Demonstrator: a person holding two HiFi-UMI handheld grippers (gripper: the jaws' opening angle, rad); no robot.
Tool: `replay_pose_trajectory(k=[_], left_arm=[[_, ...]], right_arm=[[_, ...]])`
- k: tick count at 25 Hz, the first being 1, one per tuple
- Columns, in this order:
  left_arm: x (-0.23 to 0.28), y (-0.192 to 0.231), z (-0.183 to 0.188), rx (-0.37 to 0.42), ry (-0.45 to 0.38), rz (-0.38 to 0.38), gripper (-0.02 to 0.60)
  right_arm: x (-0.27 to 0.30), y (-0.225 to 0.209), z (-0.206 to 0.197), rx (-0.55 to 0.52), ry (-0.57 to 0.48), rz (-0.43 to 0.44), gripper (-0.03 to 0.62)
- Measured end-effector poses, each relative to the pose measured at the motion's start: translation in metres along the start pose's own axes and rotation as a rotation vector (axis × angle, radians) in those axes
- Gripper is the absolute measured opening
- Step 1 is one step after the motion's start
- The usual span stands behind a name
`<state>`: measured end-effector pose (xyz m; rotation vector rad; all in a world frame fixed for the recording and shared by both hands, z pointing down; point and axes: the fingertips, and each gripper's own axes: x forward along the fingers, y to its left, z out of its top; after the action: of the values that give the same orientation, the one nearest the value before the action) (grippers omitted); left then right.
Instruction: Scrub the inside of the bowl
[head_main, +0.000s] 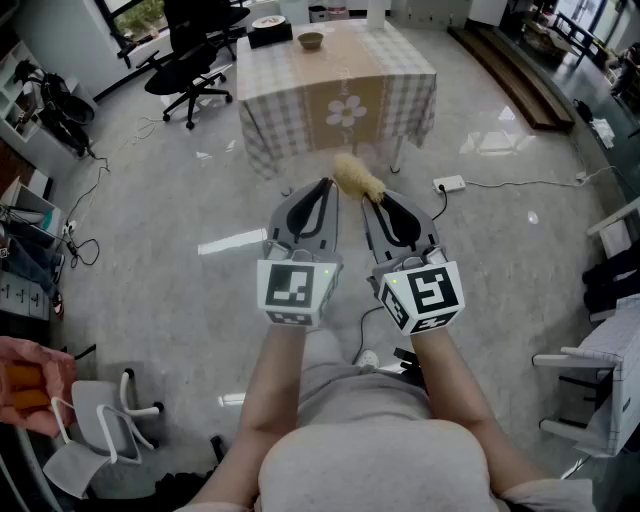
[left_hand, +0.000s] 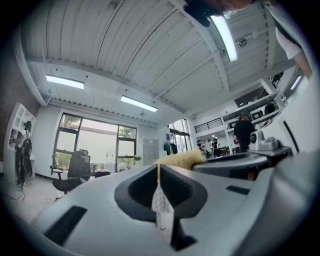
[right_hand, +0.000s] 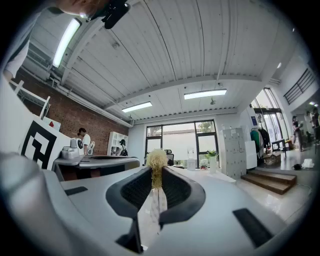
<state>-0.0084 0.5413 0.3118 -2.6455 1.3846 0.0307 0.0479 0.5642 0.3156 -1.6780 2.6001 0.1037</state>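
Right gripper (head_main: 374, 203) is clamping a soft fibrous scrubber (head_main: 357, 178); left gripper (head_main: 324, 188), closed and empty, is hovering alongside. Far ahead, the bowl (head_main: 311, 41), probably light and slippery, is wanting a rim hold.

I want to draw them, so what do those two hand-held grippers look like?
Each hand-held gripper, left and right, is grey with two long curved jaws, black on the inside. At the back of each sits a white cube, left and right, printed with black square markers, with a tiny green light. The person wears a pale top.
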Motion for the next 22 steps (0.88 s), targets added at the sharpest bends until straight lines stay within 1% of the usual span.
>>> replay_pose_trajectory(k=[5, 9, 15, 22], left_arm=[[0.01, 0.008, 0.001, 0.028, -0.005, -0.017, 0.025], [0.024, 0.023, 0.003, 0.038, -0.014, -0.024, 0.025], [0.054, 0.044, -0.001, 0.027, -0.018, -0.045, 0.025], [0.102, 0.088, -0.013, 0.002, -0.024, -0.04, 0.025]], right_arm=[[0.017, -0.001, 0.0, 0.004, 0.0, -0.001, 0.061], [0.035, -0.005, 0.004, 0.007, -0.011, 0.0, 0.061], [0.069, -0.018, 0.001, 0.018, -0.012, -0.007, 0.06], [0.128, -0.034, -0.006, -0.005, 0.019, 0.009, 0.06]])
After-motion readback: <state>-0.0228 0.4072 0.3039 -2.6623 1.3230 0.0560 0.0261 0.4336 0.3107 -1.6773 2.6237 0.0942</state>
